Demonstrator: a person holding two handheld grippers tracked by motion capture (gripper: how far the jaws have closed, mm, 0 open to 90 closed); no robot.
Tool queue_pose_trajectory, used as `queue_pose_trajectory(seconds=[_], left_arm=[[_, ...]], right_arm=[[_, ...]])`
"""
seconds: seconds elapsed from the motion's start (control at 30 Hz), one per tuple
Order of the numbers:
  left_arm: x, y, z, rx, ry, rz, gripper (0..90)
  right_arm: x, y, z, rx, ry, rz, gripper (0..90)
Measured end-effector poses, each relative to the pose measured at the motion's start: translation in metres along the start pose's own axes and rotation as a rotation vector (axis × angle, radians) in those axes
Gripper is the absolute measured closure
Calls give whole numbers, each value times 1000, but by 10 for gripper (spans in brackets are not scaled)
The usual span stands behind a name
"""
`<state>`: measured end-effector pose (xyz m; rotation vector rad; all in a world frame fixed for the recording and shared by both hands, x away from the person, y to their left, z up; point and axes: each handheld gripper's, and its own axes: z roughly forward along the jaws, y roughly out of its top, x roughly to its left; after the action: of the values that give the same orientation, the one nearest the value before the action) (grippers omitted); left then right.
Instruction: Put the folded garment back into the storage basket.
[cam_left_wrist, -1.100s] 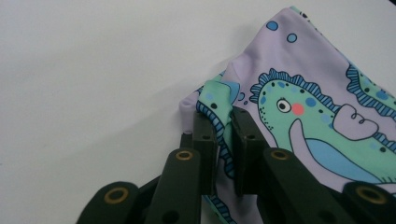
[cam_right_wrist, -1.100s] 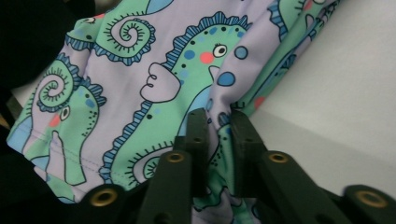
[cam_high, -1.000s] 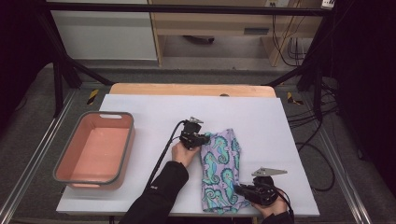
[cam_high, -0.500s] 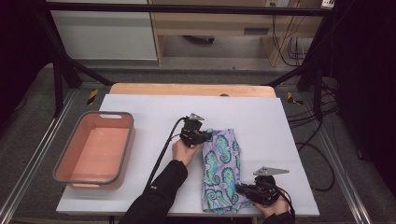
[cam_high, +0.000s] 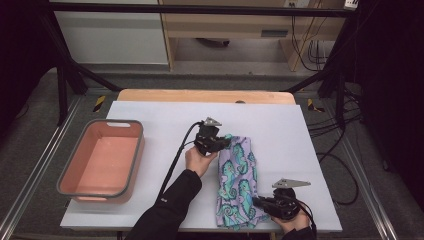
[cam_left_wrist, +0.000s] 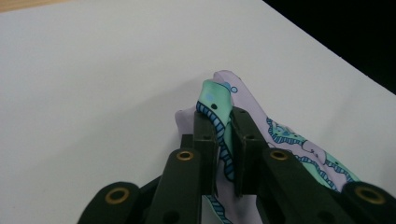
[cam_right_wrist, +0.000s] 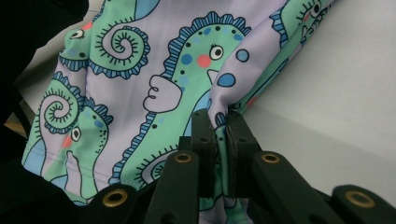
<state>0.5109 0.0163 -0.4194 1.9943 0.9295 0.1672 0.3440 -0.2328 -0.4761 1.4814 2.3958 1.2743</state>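
Lifted slightly since a second ago, the left gripper (cam_high: 223, 143) clenches the seahorse-print cloth's (cam_high: 236, 182) far corner; the right gripper (cam_high: 260, 202) pinches its near edge on the white table (cam_high: 160, 120). Soft, light, stretchy fabric: hold the hems

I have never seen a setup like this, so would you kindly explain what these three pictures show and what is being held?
A person works at a white table with two hand-held grippers, simple two-jaw clamps. One picture looks down from above; the other two come from cameras riding on each clamp. The left hand-held gripper pinches the far end of a lilac stretchy cloth printed with green seahorses; the right hand-held gripper pinches its near edge. A pink plastic tub with a grey rim sits at the left.
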Motion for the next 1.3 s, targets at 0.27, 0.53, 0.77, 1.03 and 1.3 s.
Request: queue_pose_trajectory(seconds=[0.27,0.53,0.77,1.03,1.3], left_arm=[[-12,10,-8,-15,-9,29,817],[-21,19,-16,-26,-13,55,817],[-26,24,-24,-35,-18,71,817],[-34,33,-34,-49,-27,90,818],[-40,41,-46,-60,-31,110,818]], right_arm=[[1,1,-1,-8,0,-8,844],[2,3,-3,-19,-1,-9,844],[4,4,-3,-31,-2,-14,844],[6,7,-4,-47,1,-26,844],[10,11,-5,-59,4,-32,846]])
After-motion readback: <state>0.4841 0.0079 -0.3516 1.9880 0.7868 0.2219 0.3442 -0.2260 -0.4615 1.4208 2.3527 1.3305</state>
